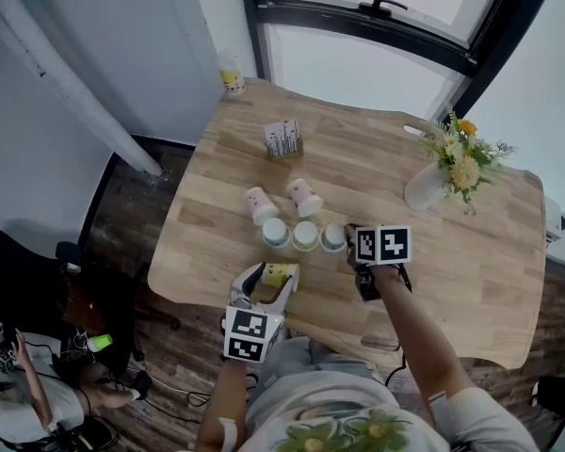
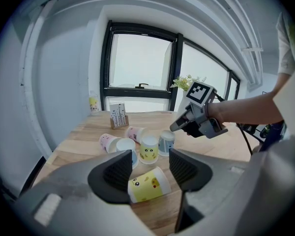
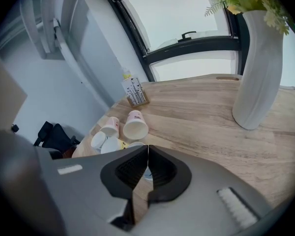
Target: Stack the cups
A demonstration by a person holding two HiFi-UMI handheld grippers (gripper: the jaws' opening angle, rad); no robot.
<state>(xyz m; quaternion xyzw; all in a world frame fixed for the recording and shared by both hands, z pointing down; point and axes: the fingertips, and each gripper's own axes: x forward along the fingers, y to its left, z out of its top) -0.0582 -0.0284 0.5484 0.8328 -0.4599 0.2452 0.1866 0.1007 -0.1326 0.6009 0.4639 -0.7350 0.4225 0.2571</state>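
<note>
A yellow cup (image 1: 279, 274) (image 2: 147, 186) lies on its side near the table's front edge. My left gripper (image 1: 270, 278) (image 2: 148, 167) is shut on it, one pad at each end. Three more cups stand in a row just beyond: a blue-white one (image 1: 275, 233) (image 2: 127, 149), a yellow one (image 1: 305, 235) (image 2: 148, 149) and a grey-blue one (image 1: 333, 237) (image 2: 166, 142). Two pink cups (image 1: 261, 205) (image 1: 304, 197) (image 3: 109, 126) (image 3: 135, 125) lie on their sides behind the row. My right gripper (image 1: 349, 237) (image 2: 173, 128) (image 3: 147, 151) is shut and empty, its tips right beside the grey-blue cup.
A white vase with flowers (image 1: 426, 188) (image 3: 258, 68) stands at the right of the wooden table (image 1: 452, 281). A card holder (image 1: 282, 139) stands near the far middle and a small bottle (image 1: 231, 73) at the far left corner. A person (image 1: 19, 394) sits on the floor, lower left.
</note>
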